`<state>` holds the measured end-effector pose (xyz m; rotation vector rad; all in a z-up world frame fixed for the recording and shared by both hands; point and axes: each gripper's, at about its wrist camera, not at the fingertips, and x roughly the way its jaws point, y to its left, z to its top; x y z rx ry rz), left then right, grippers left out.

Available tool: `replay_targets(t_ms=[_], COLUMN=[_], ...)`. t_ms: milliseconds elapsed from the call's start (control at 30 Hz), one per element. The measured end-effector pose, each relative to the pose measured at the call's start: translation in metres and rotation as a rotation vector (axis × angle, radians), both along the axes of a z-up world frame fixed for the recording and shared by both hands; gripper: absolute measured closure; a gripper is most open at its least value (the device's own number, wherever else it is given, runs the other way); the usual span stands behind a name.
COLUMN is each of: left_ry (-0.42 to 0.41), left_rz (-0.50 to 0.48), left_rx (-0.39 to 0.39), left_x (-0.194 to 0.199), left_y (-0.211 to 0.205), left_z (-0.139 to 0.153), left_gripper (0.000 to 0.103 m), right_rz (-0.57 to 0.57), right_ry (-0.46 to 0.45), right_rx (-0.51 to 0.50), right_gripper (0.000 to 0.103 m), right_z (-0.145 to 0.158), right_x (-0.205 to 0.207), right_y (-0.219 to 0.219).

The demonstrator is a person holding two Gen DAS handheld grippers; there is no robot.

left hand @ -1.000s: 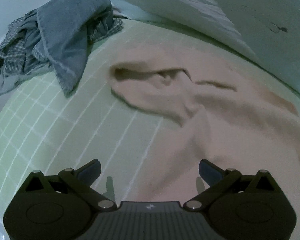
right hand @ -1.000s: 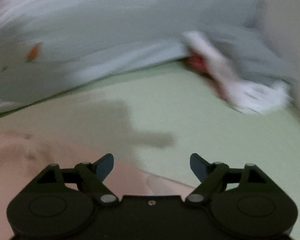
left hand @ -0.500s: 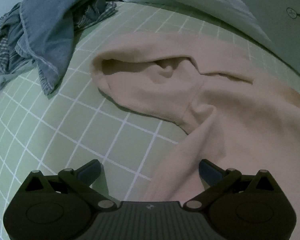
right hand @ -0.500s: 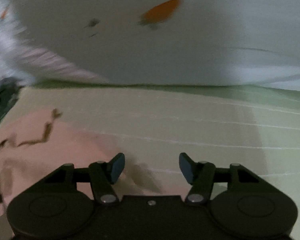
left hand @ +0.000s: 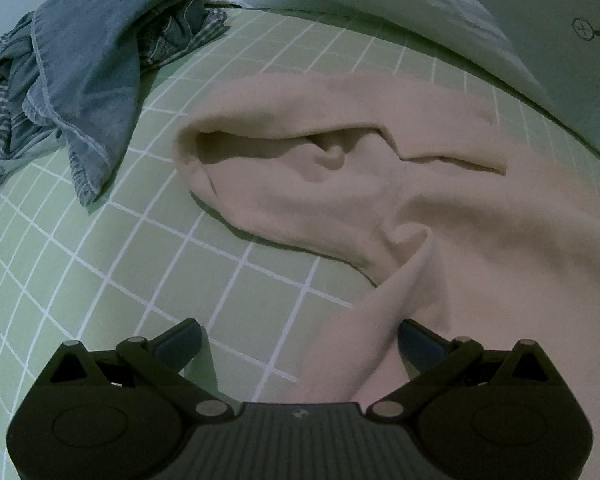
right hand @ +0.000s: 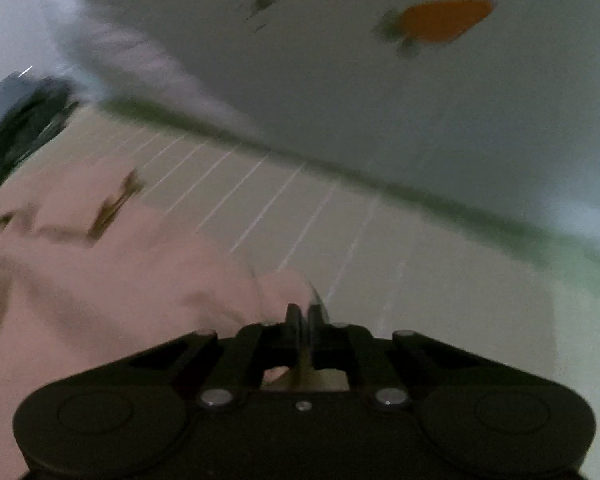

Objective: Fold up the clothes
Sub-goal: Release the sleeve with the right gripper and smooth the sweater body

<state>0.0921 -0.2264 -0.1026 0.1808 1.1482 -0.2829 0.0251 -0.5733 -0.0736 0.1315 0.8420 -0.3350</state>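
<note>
place: bedroom | cues: checked bedsheet [left hand: 100, 280], white duvet [left hand: 440, 4], clothes pile [left hand: 80, 64]

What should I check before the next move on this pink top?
1. Right tool shut: ok. Its jaws have just closed and now meet at the edge of the pink top.
2. Fabric actually pinched in the right tool: cannot tell, the picture is blurred.
3. Left tool open: ok, jaws stand wide.
4. Cloth between the left tool's jaws: ok. A fold of the top runs between them, near the right finger, not yet gripped.
5. Top lying flat: not ok, it is bunched, with a gaping opening and a twist in the middle.
6. Blue clothes apart from the top: ok, green sheet shows between them.
</note>
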Motion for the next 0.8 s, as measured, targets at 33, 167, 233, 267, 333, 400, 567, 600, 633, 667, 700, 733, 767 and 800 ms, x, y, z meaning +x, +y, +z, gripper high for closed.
replay_targets(t_ms=[33,167,233,267,333,400,567,600,633,667,700,733,767,800], left_ry=[-0.004,-0.017,-0.02,-0.018,-0.017,-0.019,-0.025,-0.034,-0.043,-0.052,-0.064,-0.075,-0.078,-0.081], left_rz=[-0.004,-0.019,-0.031,-0.032,-0.033,-0.032,-0.03,-0.032,-0.034,-0.036,-0.039,-0.043,-0.046,-0.049], left_rx=[-0.001,-0.007,-0.006,-0.006,-0.005,-0.007,-0.021,-0.028,-0.036,-0.043,-0.047,-0.048,-0.047,-0.045], left_x=[0.0,0.003,0.005,0.006,0.007,0.005,-0.006,-0.01,-0.014,-0.018,-0.024,-0.031,-0.039,-0.047], left_y=[-0.001,-0.007,-0.011,-0.012,-0.013,-0.01,-0.001,0.001,0.004,0.006,0.01,0.013,0.017,0.021], left_z=[0.0,0.0,0.0,0.0,0.0,0.0,0.007,0.01,0.014,0.017,0.021,0.024,0.026,0.027], left_gripper=[0.0,0.0,0.0,0.0,0.0,0.0,0.0,0.0,0.0,0.0,0.0,0.0,0.0,0.0], right_rz=[-0.032,-0.106,-0.119,-0.129,-0.173,-0.252,-0.399,-0.406,-0.41,-0.413,-0.416,-0.423,-0.433,-0.45], right_ry=[-0.029,-0.093,-0.065,-0.04,-0.022,-0.056,-0.093,-0.077,-0.058,-0.038,-0.018,-0.005,0.004,0.014], right_rx=[-0.001,-0.007,-0.017,-0.009,-0.002,0.011,0.076,0.081,0.086,0.095,0.107,0.123,0.143,0.169], right_gripper=[0.099,0.099,0.097,0.094,0.086,0.062,0.043,0.043,0.042,0.041,0.04,0.039,0.039,0.039], right_z=[0.005,0.017,0.007,0.001,-0.003,0.002,0.011,0.01,0.009,0.008,0.006,0.004,0.002,-0.002], right_x=[0.005,0.028,0.037,0.041,0.038,0.017,-0.059,-0.076,-0.091,-0.106,-0.123,-0.137,-0.15,-0.167], right_y=[-0.009,-0.041,-0.046,-0.048,-0.049,-0.044,-0.011,0.001,0.013,0.026,0.038,0.049,0.058,0.068])
